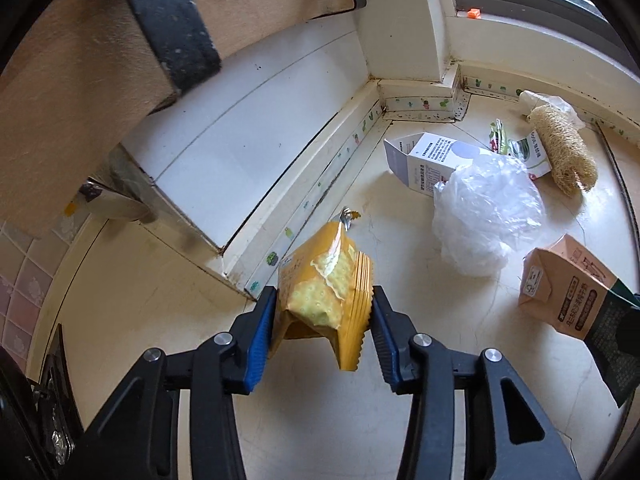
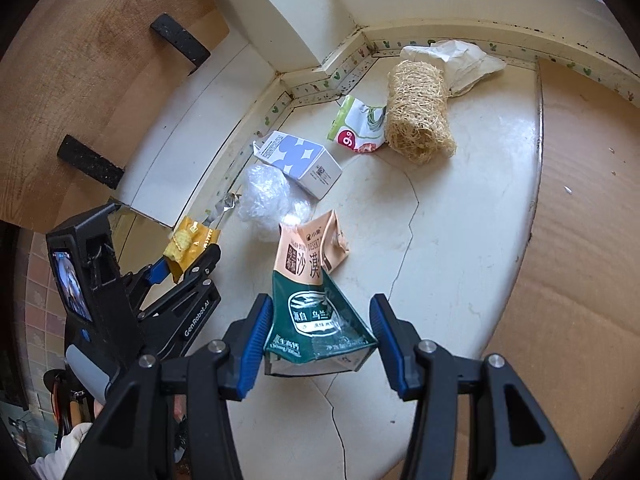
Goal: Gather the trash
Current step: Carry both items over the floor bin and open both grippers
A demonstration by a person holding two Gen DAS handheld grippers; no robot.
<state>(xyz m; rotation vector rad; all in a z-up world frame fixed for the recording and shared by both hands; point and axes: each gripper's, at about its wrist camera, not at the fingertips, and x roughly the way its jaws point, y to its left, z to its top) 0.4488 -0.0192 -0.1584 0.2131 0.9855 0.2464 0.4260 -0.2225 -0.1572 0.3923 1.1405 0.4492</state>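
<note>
1. My left gripper (image 1: 324,320): black frame, blue pads. Its jaws are clamped on a yellow foil cracker packet (image 1: 324,292), pads pressing both sides; the packet is lifted clear of the surface. In the right wrist view the same left gripper (image 2: 188,260) appears at the left edge with the yellow packet (image 2: 188,246) in its tips.
2. My right gripper (image 2: 320,336): same build. Its jaws are clamped on the crushed green-and-tan milk carton (image 2: 316,300), which tilts up out of them, green end nearest the camera, tan end pointing away. In the left wrist view that carton (image 1: 568,292) shows at the right edge.
3. Cream, cracked stone surface (image 2: 460,240): carries the remaining trash, bounded by a low tiled ledge at the back.
4. Crumpled clear plastic bag (image 1: 488,216): lies on the surface, touching the white-and-lilac carton behind it.
5. White-and-lilac cardboard carton (image 2: 298,160): lies on its side near the back ledge, top flap open.
6. Green-and-white snack wrapper with a pink price dot (image 2: 358,126): flat on the surface, just beside the loofah.
7. Straw-coloured fibrous loofah roll (image 2: 418,118): lies on its side near the back corner.
8. Crumpled white paper (image 2: 456,60): behind the loofah, against the ledge.
9. Small scrap of silver foil (image 2: 224,206): on the surface near the plastic bag.
10. Brown corrugated cardboard sheet (image 2: 580,260): along the right of the surface.
</note>
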